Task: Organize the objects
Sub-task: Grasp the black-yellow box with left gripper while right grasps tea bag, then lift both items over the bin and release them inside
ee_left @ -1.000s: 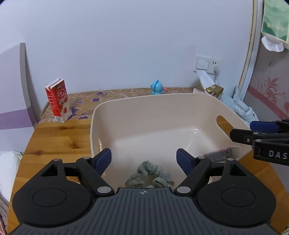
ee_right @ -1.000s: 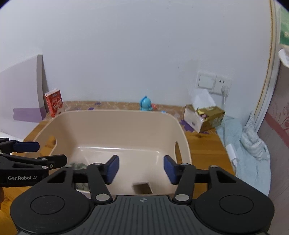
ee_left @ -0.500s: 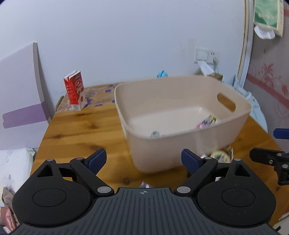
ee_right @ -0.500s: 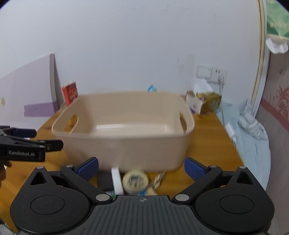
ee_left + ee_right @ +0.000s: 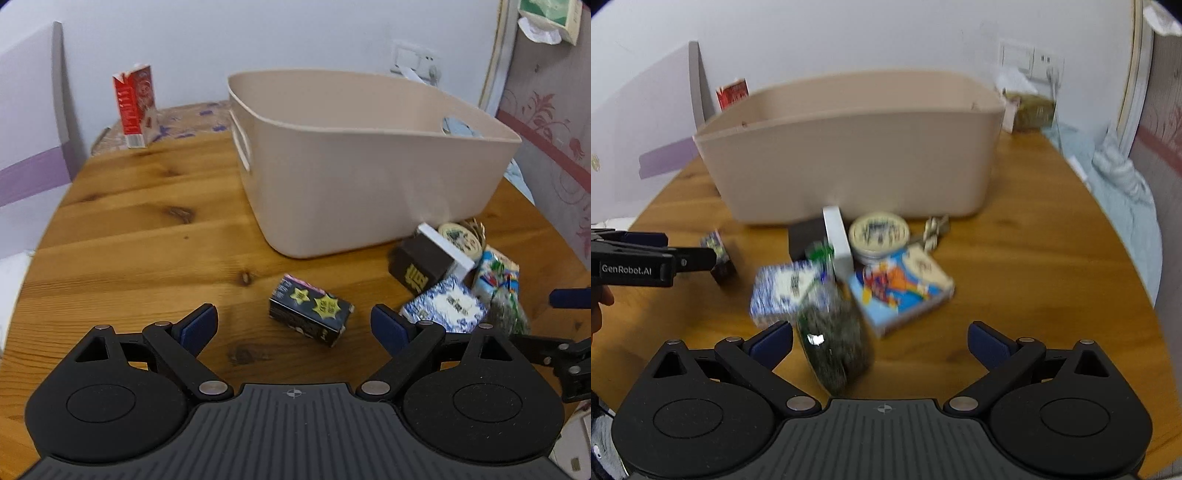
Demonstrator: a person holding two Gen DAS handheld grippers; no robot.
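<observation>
Wooden table (image 5: 129,236) by a white wall. Small items lie in a heap just in front of a beige bin (image 5: 369,166): dark box (image 5: 310,314), blue box (image 5: 445,310), tin (image 5: 879,232), card pack (image 5: 901,288), green bag (image 5: 831,343). Bin's inside isn't visible. Left gripper (image 5: 293,326) and right gripper (image 5: 881,341) both spread wide, holding nothing. Risk, prob.: heap is tight, so grabbing one item may knock neighbours; soft bag could slip.
</observation>
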